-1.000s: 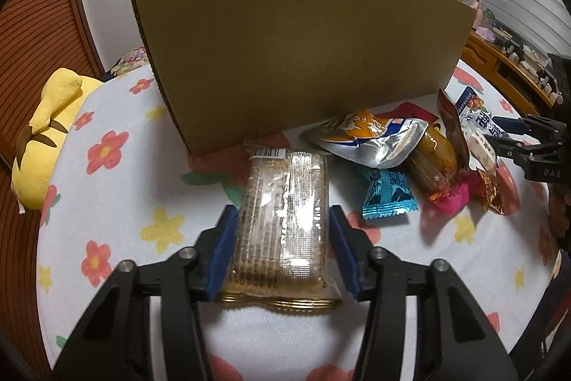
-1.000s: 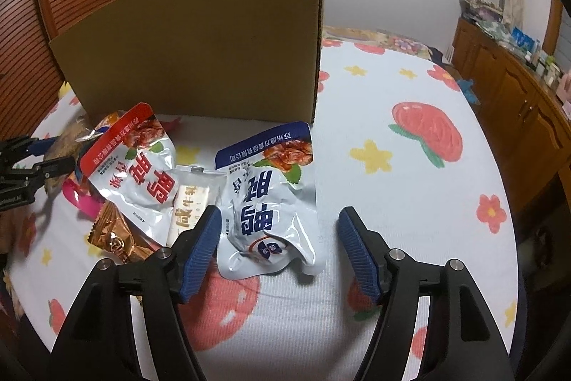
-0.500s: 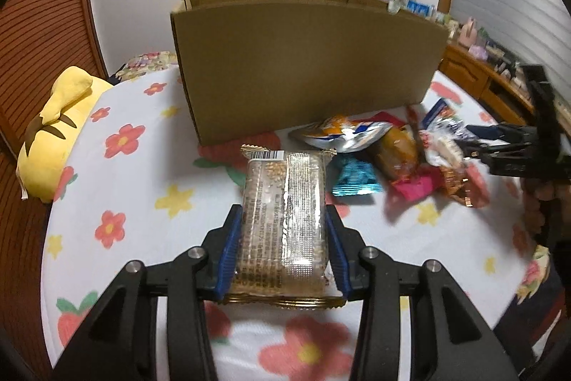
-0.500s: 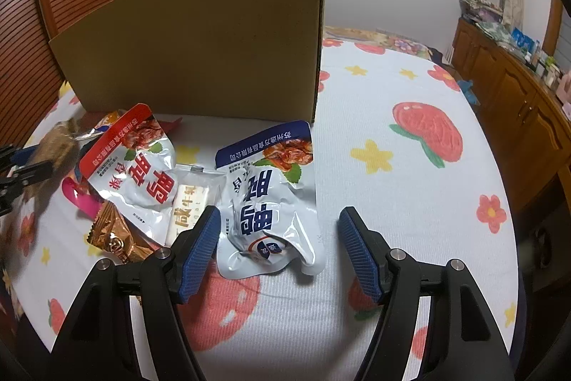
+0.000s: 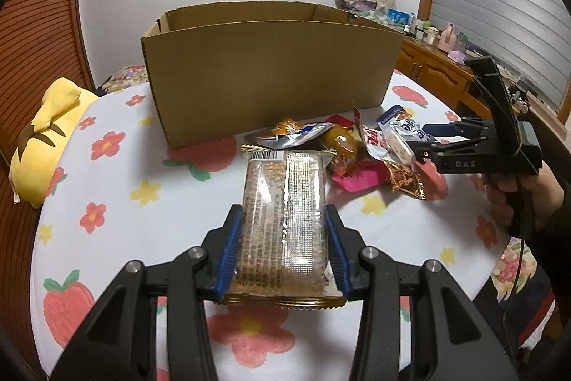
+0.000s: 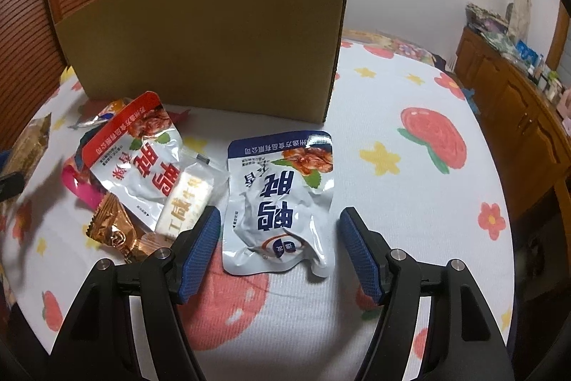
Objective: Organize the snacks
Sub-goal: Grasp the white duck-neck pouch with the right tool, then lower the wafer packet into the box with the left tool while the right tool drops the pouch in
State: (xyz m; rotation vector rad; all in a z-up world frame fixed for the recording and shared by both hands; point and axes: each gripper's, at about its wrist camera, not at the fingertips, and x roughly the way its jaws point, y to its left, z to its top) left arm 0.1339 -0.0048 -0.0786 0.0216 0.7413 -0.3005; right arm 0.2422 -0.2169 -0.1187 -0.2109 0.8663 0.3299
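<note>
My left gripper (image 5: 283, 256) is shut on a clear-wrapped golden cracker pack (image 5: 283, 220), lifted above the flowered cloth in front of the open cardboard box (image 5: 271, 77). In the right wrist view my right gripper (image 6: 278, 249) stands open, its blue pads on either side of a white and blue pouch (image 6: 282, 199) lying flat on the cloth, not touching it. To its left lie a red-topped white pouch (image 6: 142, 156), a cream candy bar (image 6: 185, 202) and a bronze wrapped sweet (image 6: 114, 231). The box (image 6: 214, 41) stands behind them.
A loose heap of snacks (image 5: 342, 145) lies right of the box. A yellow plush toy (image 5: 43, 138) rests at the table's left edge. A person's hand (image 5: 514, 199) holds the right gripper (image 5: 439, 138). Wooden cabinets (image 6: 514, 95) stand to the right.
My left gripper has lifted the cracker pack and drawn back from the box, whose open top now shows. The right gripper has stayed over the white and blue pouch.
</note>
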